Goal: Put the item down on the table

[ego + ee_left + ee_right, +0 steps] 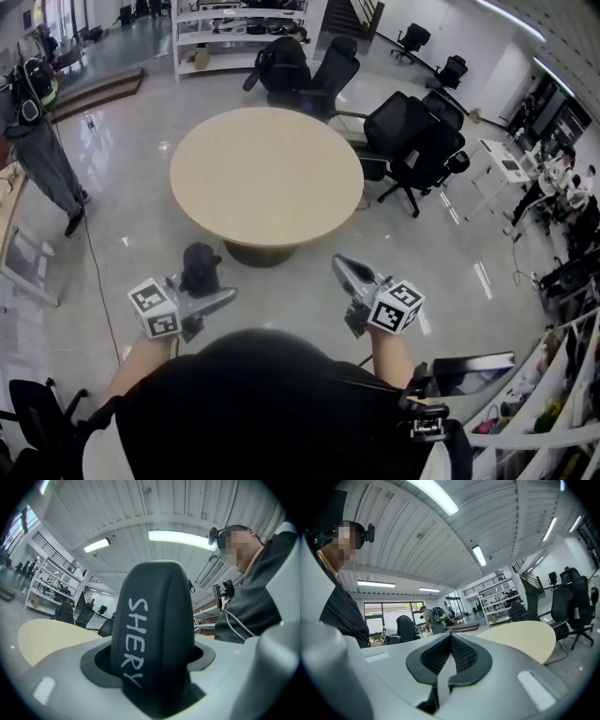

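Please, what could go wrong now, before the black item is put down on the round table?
1. The left claw grips the black item only low down; its tall top could tip or slip.
2. The table is ahead, not under the item; letting go now would likely drop it on the floor.

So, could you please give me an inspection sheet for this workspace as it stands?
Surface: round table, pale top, ahead of both grippers.
Job's things: black item with white lettering, not yet on the table.
Clutter: nothing seen on the tabletop.
Grippers: left gripper shut on the black item; right gripper shut, nothing between its jaws.
Cables: thin floor cable running past the table's left side.
Surroundings: black office chairs behind the table, white shelving beyond, a person standing at far left.
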